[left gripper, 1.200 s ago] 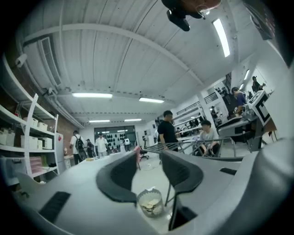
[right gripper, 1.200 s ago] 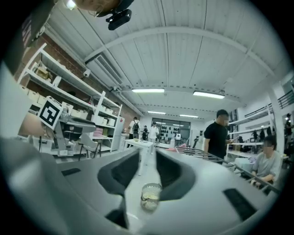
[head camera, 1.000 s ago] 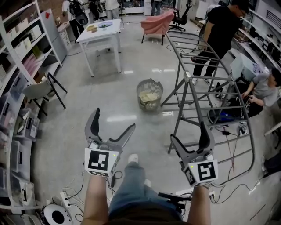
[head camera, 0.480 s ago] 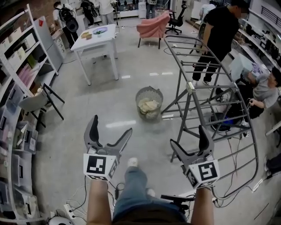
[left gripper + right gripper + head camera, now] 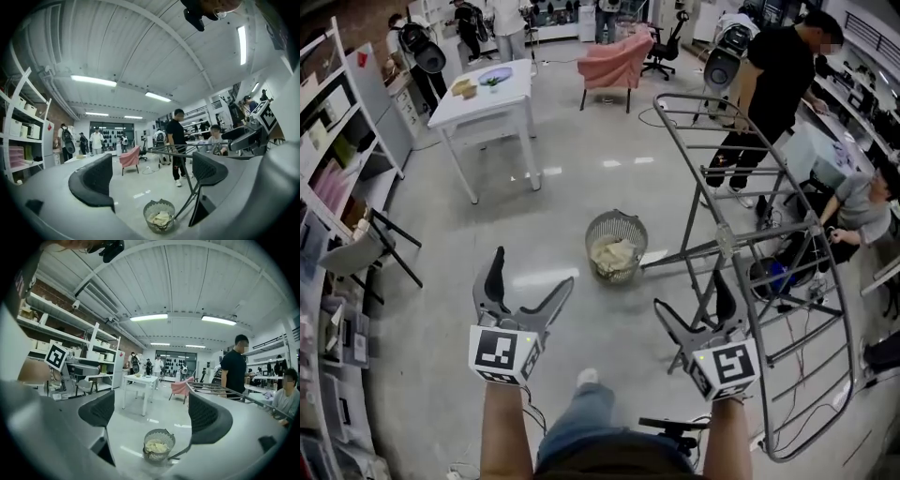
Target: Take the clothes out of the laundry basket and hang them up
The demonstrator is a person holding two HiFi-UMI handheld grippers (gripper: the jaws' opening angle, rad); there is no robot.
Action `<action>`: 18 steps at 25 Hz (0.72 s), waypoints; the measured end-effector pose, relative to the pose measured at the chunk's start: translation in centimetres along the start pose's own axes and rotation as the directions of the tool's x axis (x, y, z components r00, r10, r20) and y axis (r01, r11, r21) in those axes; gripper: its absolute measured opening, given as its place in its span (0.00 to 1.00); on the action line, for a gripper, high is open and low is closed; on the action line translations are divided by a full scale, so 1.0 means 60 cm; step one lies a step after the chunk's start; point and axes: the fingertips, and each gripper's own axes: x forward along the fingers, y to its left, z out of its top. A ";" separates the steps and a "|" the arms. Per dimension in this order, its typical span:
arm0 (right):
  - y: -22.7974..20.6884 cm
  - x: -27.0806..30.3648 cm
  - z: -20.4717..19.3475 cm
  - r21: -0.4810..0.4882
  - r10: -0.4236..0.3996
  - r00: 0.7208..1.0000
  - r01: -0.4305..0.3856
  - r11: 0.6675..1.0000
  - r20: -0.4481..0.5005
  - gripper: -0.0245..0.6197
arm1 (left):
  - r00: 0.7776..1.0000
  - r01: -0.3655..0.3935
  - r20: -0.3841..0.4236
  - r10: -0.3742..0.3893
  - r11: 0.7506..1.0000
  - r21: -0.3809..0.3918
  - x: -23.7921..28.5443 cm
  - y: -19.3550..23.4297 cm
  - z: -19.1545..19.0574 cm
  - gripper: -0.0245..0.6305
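Note:
A round wire laundry basket (image 5: 616, 246) stands on the grey floor ahead of me, with pale yellowish clothes (image 5: 612, 253) crumpled inside. It also shows low in the left gripper view as the basket (image 5: 159, 215) and in the right gripper view as the basket (image 5: 158, 444). A grey metal drying rack (image 5: 750, 253) stands to its right, bare of clothes. My left gripper (image 5: 528, 282) is open and empty, held short of the basket. My right gripper (image 5: 692, 297) is open and empty too, just left of the rack's near leg.
A white table (image 5: 483, 98) and a chair draped in pink cloth (image 5: 613, 58) stand further back. Shelving (image 5: 328, 187) lines the left wall, with a folding chair (image 5: 366, 248) before it. A person in black (image 5: 773, 84) stands behind the rack; another sits (image 5: 861, 202) at right. Cables lie on the floor.
I have walked forward: the basket and rack are nearer and lower in the head view. Both grippers stay open and level.

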 end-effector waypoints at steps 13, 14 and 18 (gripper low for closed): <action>-0.018 0.191 0.003 0.011 -0.062 0.998 0.062 0.998 0.008 0.77 | 1.000 0.021 -0.002 -0.021 0.999 -0.028 0.156 0.153 -0.049 0.80; -0.019 0.196 0.001 0.010 -0.062 0.998 0.062 0.998 0.006 0.77 | 1.000 0.022 -0.004 -0.022 0.999 -0.031 0.160 0.156 -0.052 0.80; -0.025 0.227 -0.011 -0.003 -0.054 0.998 0.054 0.999 -0.039 0.77 | 1.000 0.021 -0.009 -0.022 0.999 -0.041 0.183 0.171 -0.067 0.80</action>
